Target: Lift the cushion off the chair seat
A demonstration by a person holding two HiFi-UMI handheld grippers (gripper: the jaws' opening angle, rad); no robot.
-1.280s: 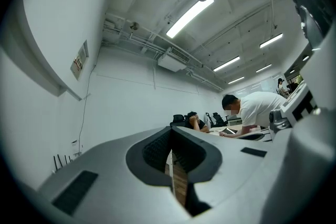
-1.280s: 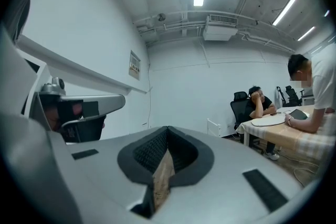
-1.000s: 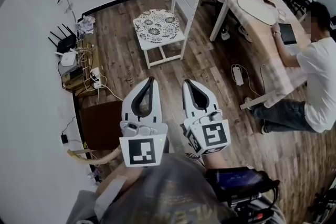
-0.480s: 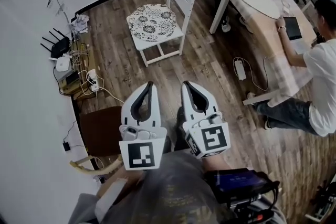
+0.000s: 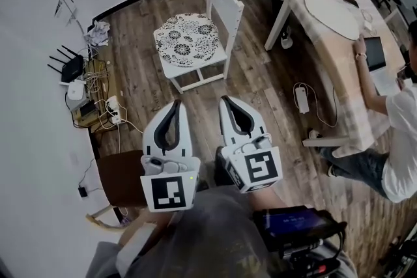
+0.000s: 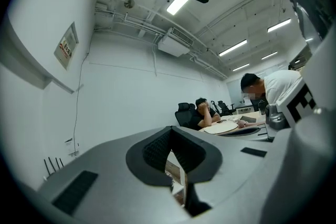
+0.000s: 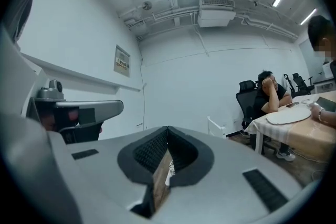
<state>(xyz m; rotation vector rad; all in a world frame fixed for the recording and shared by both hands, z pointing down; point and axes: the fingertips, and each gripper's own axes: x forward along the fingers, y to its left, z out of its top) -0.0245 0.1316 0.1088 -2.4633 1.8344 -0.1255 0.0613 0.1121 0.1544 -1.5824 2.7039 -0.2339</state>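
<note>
A round cushion [image 5: 189, 40] with a dark floral pattern lies on the seat of a white wooden chair [image 5: 223, 4] at the middle top of the head view. My left gripper [image 5: 177, 103] and right gripper [image 5: 225, 99] are held side by side, level, pointing toward the chair and still a stretch of floor short of it. Both are shut with nothing between the jaws. In the left gripper view the left gripper [image 6: 169, 131] has its tips pressed together, and so does the right gripper [image 7: 168, 128] in the right gripper view. Only a sliver of the chair shows through each jaw gap.
A router [image 5: 68, 67], power strip and tangled cables [image 5: 107, 104] sit along the left wall. A brown stool [image 5: 121, 178] stands at my lower left. To the right is a table [image 5: 324, 36] with two seated people, and a power adapter [image 5: 301, 99] lies on the wooden floor.
Both grippers and the head view have moved forward toward the chair, which now sits lower and nearer in the picture. The jaws stay shut and empty.
</note>
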